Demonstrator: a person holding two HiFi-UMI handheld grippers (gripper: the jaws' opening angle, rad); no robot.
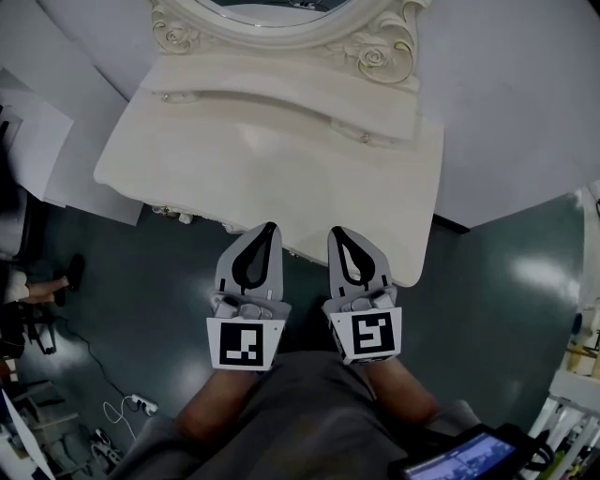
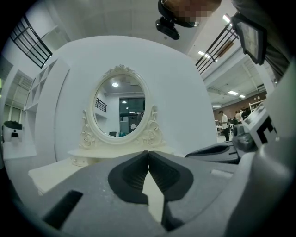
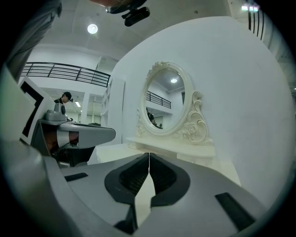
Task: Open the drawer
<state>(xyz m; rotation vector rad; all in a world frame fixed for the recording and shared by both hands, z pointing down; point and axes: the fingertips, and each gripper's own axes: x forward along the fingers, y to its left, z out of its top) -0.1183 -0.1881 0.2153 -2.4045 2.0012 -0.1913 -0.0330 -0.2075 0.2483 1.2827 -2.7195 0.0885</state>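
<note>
Head view, looking steeply down: the left gripper point(image 1: 270, 228) and right gripper point(image 1: 336, 232) sit side by side above a grey-clothed lap, tips just short of the cream bench's point(image 1: 281, 178) front edge. Each gripper's own view shows its jaws pressed fully together with nothing between them. Only the head view shows the bare bench top and a small knob point(image 1: 365, 138) on the low tier beneath the mirror point(image 1: 281, 19). That knob marks a shut drawer point(image 1: 377, 129), well beyond both grippers. Only the gripper views show the oval, carved mirror frame upright against a white curved wall, with railings and ceiling lights beyond. The floor point(image 1: 487, 300) is dark green.
</note>
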